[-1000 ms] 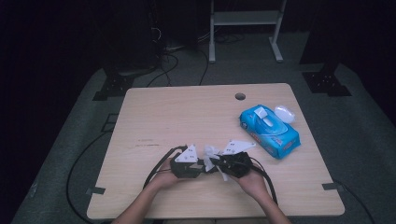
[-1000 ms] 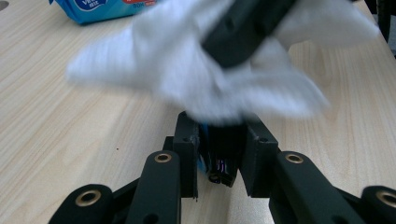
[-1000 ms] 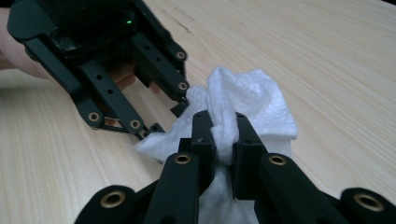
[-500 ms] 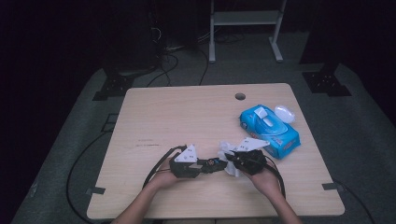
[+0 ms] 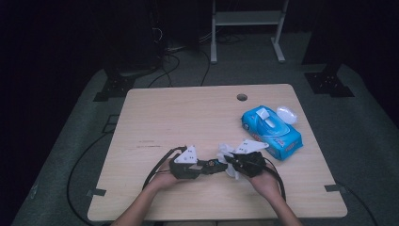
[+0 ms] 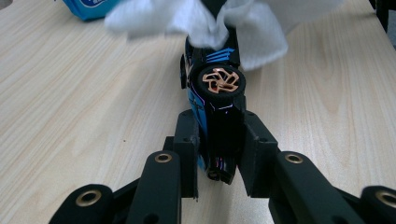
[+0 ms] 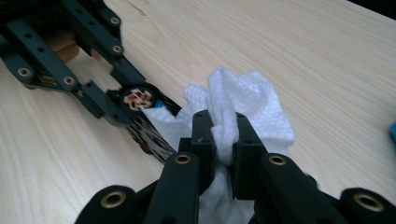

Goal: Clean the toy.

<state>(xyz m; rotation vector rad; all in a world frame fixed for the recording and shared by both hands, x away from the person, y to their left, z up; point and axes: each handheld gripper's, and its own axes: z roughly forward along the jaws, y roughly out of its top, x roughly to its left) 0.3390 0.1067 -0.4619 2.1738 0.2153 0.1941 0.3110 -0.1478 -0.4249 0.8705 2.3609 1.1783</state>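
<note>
A small black toy car [image 6: 218,88] with blue stripes and copper wheels is clamped between the jaws of my left gripper [image 6: 218,140], just above the table. A white wipe [image 7: 252,102] is bunched in my right gripper [image 7: 223,135], which is shut on it. The wipe drapes over the far end of the car [image 7: 144,126]. In the high view the left gripper [image 5: 207,165] and right gripper [image 5: 229,162] meet nose to nose near the table's front edge, with the car [image 5: 214,165] between them and the wipe [image 5: 226,151] at the right one.
A blue pack of wipes [image 5: 271,129] lies at the right of the table with its white lid [image 5: 286,114] flipped open. A cable hole [image 5: 242,97] sits near the far edge of the wooden table [image 5: 188,117]. Cables trail from both grippers.
My right gripper with the wipe has shifted a little to the right along the car. The left gripper has held the car nearly still.
</note>
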